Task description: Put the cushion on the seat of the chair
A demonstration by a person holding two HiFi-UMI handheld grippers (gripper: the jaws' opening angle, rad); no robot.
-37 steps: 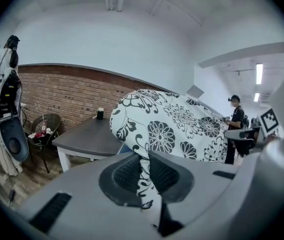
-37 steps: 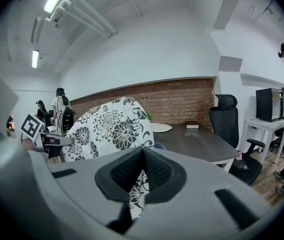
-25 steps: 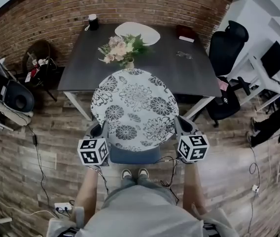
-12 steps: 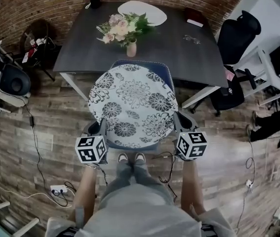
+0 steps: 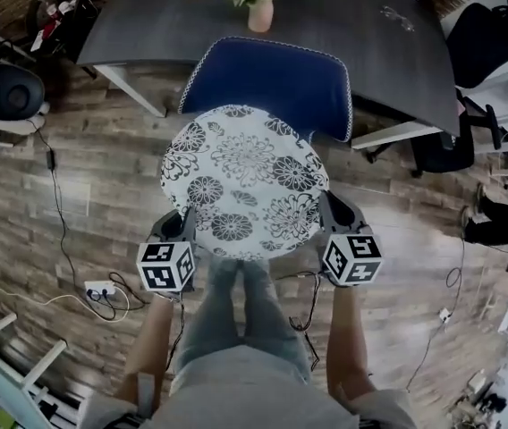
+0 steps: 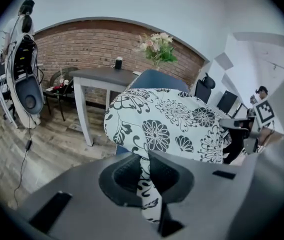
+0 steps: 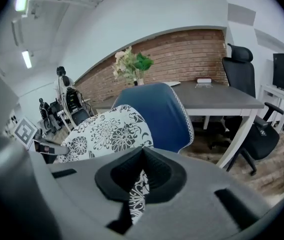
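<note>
Left gripper (image 6: 144,171): jaws pinch the left edge of the round floral cushion (image 5: 245,181), fabric squeezed between the pads. Right gripper (image 7: 141,176): jaws likewise clamped on the cushion's right edge.

Cushion hangs flat between the two grippers, clear of the floor, above the person's feet and just in front of the blue chair (image 5: 272,74). The backrest stands right behind its far rim. The seat is mostly covered from above, so contact with it cannot be confirmed. Beyond the chair: dark table (image 5: 147,16) with a vase of flowers (image 5: 260,13).

Risks (judgement):
- Each hold is a thin edge pinch; if one side slips, the cushion would swing down and drop to the floor.
- The far rim could catch on the backrest and tilt the cushion.
- Release too near the person would leave it overhanging the seat front.

Pose: both forearms reach forward, roughly parallel, with the marker cubes on top and the grippers level at matching height on either side of the cushion
</note>
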